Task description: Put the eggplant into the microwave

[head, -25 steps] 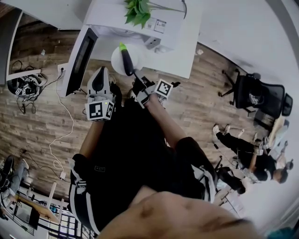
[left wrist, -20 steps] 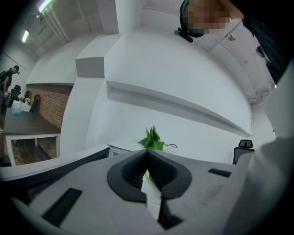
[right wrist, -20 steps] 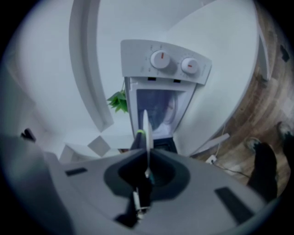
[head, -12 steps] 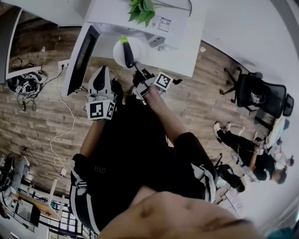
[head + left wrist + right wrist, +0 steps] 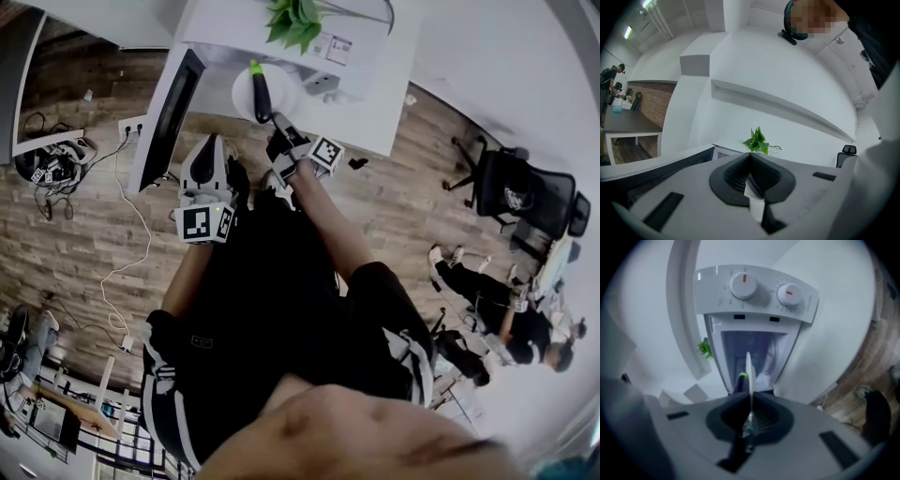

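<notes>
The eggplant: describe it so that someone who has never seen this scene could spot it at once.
Find the white microwave with two knobs; before its open front the right gripper holds a round white plate by the rim. The eggplant lies on that plate: long and dark with a bright green stem end, the only thing on it.

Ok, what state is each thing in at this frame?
microwave door: swung open.
eggplant: lying on the plate, outside the microwave.
plate: gripped at its rim.
right gripper: shut on the plate.
left gripper: shut, empty.
</notes>
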Demonstrator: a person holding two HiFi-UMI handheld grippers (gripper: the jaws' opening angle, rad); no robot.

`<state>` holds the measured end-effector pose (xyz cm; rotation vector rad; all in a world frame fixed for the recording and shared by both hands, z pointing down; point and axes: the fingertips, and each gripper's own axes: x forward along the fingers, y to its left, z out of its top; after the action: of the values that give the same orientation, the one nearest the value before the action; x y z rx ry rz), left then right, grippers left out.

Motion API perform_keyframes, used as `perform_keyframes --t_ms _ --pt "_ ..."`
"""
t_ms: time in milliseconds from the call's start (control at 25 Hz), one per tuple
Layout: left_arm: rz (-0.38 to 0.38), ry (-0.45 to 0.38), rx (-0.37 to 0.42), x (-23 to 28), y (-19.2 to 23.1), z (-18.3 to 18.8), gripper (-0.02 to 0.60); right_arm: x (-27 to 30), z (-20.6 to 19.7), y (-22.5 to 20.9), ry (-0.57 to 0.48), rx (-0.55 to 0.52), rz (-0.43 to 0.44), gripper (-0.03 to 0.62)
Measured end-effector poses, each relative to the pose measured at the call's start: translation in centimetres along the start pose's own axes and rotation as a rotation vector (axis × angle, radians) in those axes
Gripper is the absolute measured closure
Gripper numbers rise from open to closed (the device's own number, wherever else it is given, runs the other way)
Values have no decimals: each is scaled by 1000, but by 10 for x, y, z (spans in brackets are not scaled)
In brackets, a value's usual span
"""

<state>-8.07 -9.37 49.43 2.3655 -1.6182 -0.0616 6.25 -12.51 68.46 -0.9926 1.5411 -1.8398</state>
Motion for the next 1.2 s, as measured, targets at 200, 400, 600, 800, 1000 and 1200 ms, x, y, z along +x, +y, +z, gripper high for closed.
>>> perform_keyframes --t_ms 200,400,600,800,1000,1200 --pt "4 8 -17 0 6 -2 549 17 5 -9 -8 -23 -13 553" --pt "7 16 -28 0 12 -3 549 29 9 -22 -25 -18 -30 553" --pt "-1 18 -28 7 13 -2 549 39 17 -31 -53 -11 -23 553" --pt "-5 16 -28 15 14 0 549 49 26 -40 -80 3 -16 553" --pt "-9 21 -33 22 13 -2 549 56 35 -53 -100 12 -39 553" --pt "-15 33 -31 25 12 -5 549 65 40 -58 -111 38 -42 553"
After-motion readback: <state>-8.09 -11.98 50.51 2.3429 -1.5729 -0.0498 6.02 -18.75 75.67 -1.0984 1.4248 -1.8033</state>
